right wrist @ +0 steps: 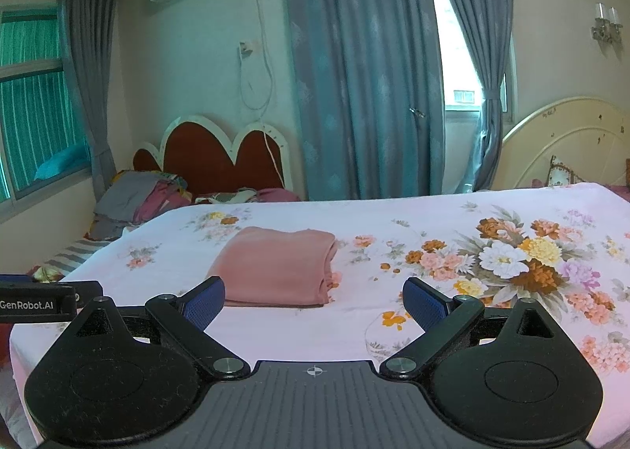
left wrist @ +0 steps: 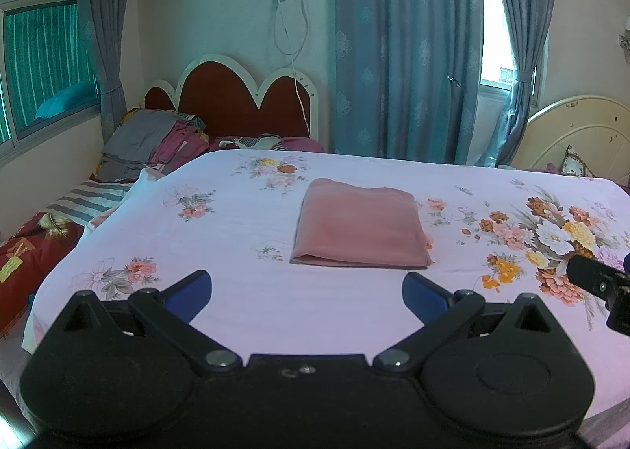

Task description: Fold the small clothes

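Observation:
A pink garment [left wrist: 358,224] lies folded into a neat rectangle on the floral pink bedsheet [left wrist: 236,213]; it also shows in the right wrist view [right wrist: 275,266]. My left gripper [left wrist: 307,291] is open and empty, hovering just in front of the garment's near edge. My right gripper [right wrist: 314,301] is open and empty, in front of and slightly right of the garment. The right gripper also shows at the right edge of the left wrist view [left wrist: 602,283], and the left gripper shows at the left edge of the right wrist view [right wrist: 39,301].
A pile of bedding [left wrist: 157,142] lies by the red heart-shaped headboard [left wrist: 244,98] at the back left. Blue curtains [left wrist: 405,47] hang behind the bed. A cream headboard [left wrist: 582,134] stands at the far right.

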